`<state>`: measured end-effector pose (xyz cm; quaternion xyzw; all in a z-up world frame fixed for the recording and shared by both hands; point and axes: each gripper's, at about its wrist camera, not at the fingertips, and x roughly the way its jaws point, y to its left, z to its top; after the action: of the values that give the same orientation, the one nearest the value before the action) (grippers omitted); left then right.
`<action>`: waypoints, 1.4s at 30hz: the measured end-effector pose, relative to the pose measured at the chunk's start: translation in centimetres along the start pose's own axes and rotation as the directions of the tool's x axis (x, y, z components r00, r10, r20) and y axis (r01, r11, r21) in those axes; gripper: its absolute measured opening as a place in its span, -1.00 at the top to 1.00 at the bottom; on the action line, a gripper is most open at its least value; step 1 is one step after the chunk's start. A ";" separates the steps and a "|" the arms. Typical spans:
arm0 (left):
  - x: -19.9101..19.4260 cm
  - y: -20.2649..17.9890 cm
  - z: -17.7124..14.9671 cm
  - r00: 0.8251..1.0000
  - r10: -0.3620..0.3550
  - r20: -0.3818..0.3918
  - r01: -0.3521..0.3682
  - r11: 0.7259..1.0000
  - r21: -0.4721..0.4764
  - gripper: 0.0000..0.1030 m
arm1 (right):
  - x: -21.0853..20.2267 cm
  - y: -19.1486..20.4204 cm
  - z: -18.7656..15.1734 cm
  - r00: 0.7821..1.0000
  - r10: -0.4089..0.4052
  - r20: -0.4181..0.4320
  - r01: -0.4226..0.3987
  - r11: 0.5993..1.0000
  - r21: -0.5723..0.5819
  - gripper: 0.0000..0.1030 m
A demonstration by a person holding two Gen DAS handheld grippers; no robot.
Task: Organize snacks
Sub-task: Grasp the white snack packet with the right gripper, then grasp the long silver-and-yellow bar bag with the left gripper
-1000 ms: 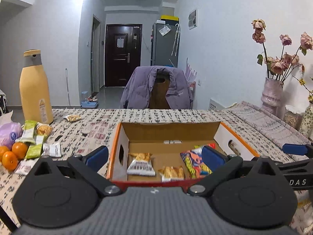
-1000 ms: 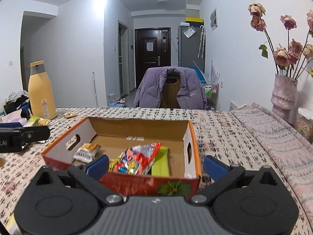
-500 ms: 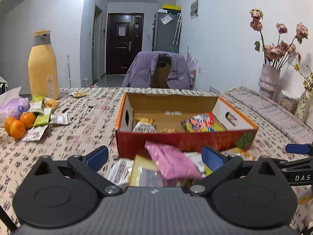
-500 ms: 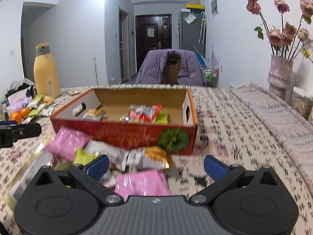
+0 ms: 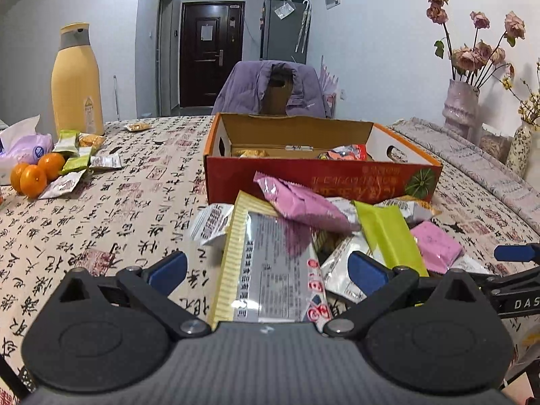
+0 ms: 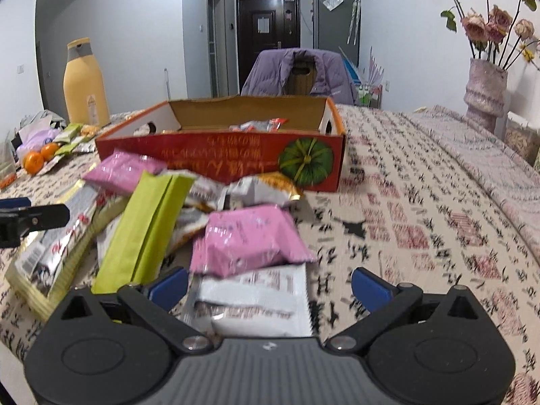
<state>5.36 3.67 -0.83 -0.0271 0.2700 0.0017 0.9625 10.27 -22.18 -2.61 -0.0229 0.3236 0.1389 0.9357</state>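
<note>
while both claws gape empty, glossy pink, lime & silver snack pkts (image 6: 249, 236) heaped before red box (image 6: 219, 155)

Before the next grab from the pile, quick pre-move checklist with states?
1. Left tool open, nothing held: ok.
2. Right tool open, nothing held: ok.
3. Target between the right tool's fingers: white packet lies there, partly under the pink packet: ok.
4. Target free of overlap: not ok, the pile is stacked; the yellow pack in front of the left tool has another pink packet on it.
5. Box open on top, with room: ok.
6. Tools apart: left tool's finger sits beside the pile, apart from the right tool: ok.
</note>
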 end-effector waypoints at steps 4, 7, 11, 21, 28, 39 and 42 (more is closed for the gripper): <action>0.0 -0.1 -0.3 1.000 -0.001 -0.007 0.001 1.000 0.007 -1.00 | 0.4 0.4 -0.6 1.000 0.007 -0.010 -0.007 1.000 -0.001 -0.97; 0.1 -0.2 -0.4 1.000 -0.004 -0.014 0.004 1.000 0.008 -1.00 | 0.5 0.8 -0.8 1.000 0.017 0.005 -0.017 1.000 -0.010 -0.77; 0.3 -0.3 -0.6 1.000 -0.006 -0.020 0.006 1.000 0.008 -1.00 | 1.0 0.8 -1.0 1.000 0.015 -0.003 -0.015 1.000 -0.011 -0.74; 0.5 -0.5 -0.6 1.000 -0.010 -0.029 0.010 1.000 0.010 -1.00 | 0.4 0.9 -1.4 0.999 0.018 0.051 -0.016 0.999 -0.028 -0.26; 0.6 -0.6 -0.6 0.999 -0.007 -0.032 0.008 1.000 0.013 -1.00 | -0.5 0.6 -1.6 0.996 0.025 0.081 -0.023 0.999 -0.029 0.14; 1.1 -1.0 -0.7 0.999 0.006 -0.051 -0.004 1.000 0.026 -1.00 | -2.7 -0.1 -1.1 0.985 0.041 0.166 -0.039 0.999 -0.017 0.64; 1.4 -1.1 -0.7 0.998 0.017 -0.061 -0.015 0.999 0.029 -1.00 | -3.1 -0.3 -1.1 0.983 0.045 0.179 -0.044 0.999 -0.010 0.64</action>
<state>6.17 2.51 -2.11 -0.0116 0.2995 0.0047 0.9540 7.39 -23.41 -1.65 -0.0058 0.2380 0.1622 0.9576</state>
